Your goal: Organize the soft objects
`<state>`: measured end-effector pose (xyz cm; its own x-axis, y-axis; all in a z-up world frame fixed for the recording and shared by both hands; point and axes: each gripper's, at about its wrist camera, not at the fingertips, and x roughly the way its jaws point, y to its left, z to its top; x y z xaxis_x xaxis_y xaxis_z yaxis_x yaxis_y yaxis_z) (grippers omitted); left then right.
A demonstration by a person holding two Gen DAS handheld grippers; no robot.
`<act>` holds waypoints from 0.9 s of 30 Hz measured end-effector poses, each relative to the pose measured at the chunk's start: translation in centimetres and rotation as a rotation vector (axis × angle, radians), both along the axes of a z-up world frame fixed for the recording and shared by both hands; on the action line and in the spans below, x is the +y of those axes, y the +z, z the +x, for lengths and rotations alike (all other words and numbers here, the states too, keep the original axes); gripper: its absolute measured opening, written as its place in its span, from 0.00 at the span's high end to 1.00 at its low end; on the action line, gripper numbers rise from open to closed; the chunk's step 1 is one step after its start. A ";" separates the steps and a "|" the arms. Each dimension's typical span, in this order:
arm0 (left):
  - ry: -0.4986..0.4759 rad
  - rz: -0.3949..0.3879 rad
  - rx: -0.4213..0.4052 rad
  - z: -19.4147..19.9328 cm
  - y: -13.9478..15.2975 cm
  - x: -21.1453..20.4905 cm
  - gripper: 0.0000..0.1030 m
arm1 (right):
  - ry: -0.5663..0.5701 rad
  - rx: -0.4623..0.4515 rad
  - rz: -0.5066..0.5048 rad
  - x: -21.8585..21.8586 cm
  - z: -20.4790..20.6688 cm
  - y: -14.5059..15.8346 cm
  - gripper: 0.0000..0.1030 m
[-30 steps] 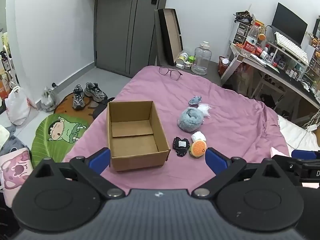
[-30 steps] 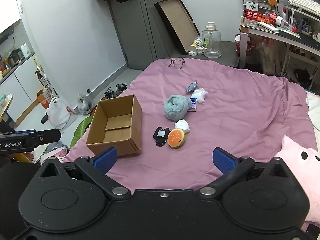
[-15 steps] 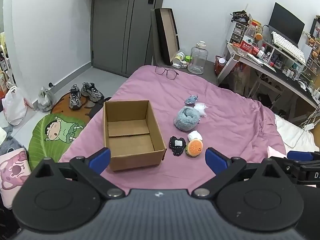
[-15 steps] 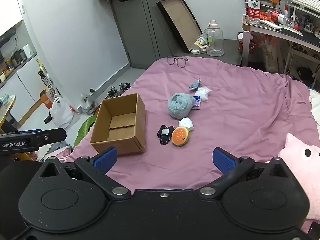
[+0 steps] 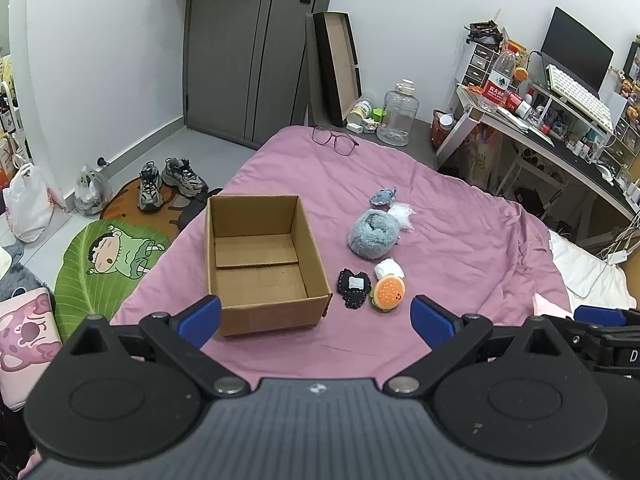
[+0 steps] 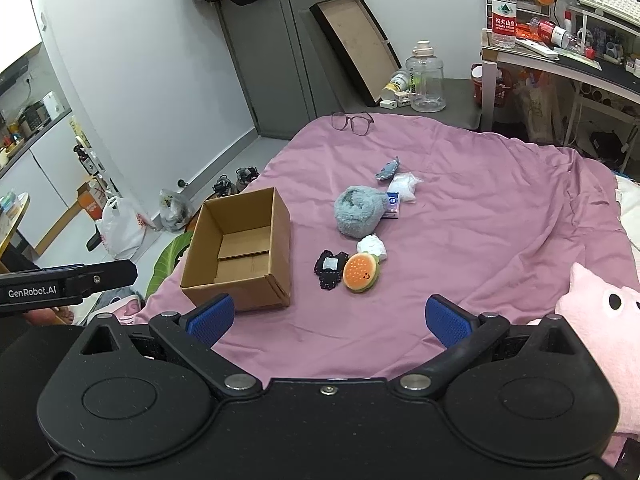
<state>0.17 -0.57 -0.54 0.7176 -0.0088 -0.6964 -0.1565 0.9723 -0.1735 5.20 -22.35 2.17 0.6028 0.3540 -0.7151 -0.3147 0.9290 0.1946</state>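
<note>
Readable writing: "GenRobot.AI" in white on the black body of the left gripper [image 6: 68, 286], seen from the right wrist view; the water bottle [image 6: 503, 8] on the desk carries a red label with Chinese characters (not legible enough to transcribe).

Landmark: open cardboard box [image 5: 260, 258], corrugated, rectangular, nothing inside, on a pink bedspread [image 5: 460, 240]. Just right of the box: flat black patch [image 5: 353, 288] touching a round orange burger plush [image 5: 388, 293]. Behind them a small white bundle [image 5: 388, 269], then a fuzzy grey-blue ball [image 5: 374, 233].

The left gripper [image 5: 316, 318] and right gripper [image 6: 328, 318] both hover short of the box, blue ribbed pads spread wide, nothing between them.
</note>
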 end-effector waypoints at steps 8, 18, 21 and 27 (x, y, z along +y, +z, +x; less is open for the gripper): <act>-0.002 -0.001 0.002 0.0 0.0 0.0 0.03 | -0.005 0.003 -0.005 0.0 0.1 0.0 0.00; -0.004 -0.003 0.006 0.3 0.1 0.1 0.03 | -0.003 -0.003 -0.015 -0.1 -0.1 0.3 0.00; -0.002 -0.005 0.010 0.4 0.1 0.1 0.03 | -0.004 -0.003 -0.017 -0.1 0.0 0.3 0.00; -0.003 -0.002 0.009 0.5 0.0 0.0 0.03 | -0.001 -0.003 -0.017 -0.2 0.1 0.3 0.00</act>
<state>0.65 -0.55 -0.55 0.7113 -0.0122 -0.7028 -0.1556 0.9723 -0.1744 5.32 -22.51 2.50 0.6054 0.3409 -0.7192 -0.3143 0.9326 0.1774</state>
